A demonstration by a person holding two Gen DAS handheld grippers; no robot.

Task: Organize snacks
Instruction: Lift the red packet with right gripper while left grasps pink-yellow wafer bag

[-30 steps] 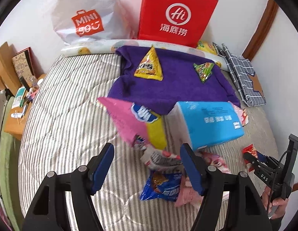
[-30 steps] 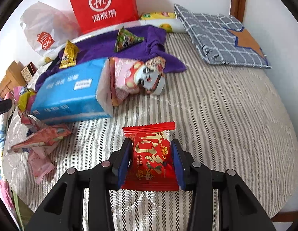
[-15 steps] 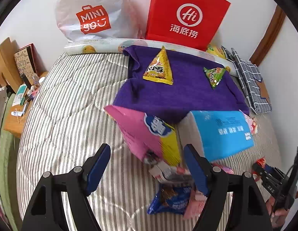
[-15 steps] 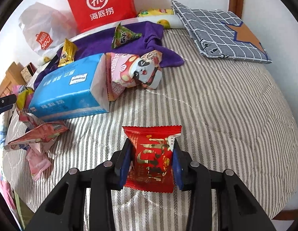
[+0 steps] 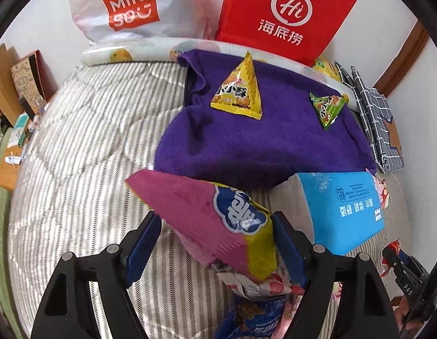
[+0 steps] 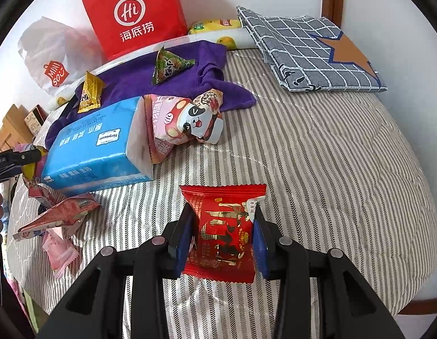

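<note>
Right claw (image 6: 222, 236) clamped on red snack packet (image 6: 224, 226) above striped bed (image 6: 331, 169). Left claw (image 5: 215, 243) wide, jaws just opening, straddling pink-and-yellow snack bag (image 5: 210, 220) without pressing. Yellow (image 5: 239, 90) and green triangular packets (image 5: 327, 107) placed on purple towel (image 5: 260, 141); most snacks unsorted.

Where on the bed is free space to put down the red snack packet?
Bare striped mattress lies right of the red snack packet, below the checked cloth. It is crowded to the left: blue tissue pack, panda snack bag, purple towel, loose wrappers.
</note>
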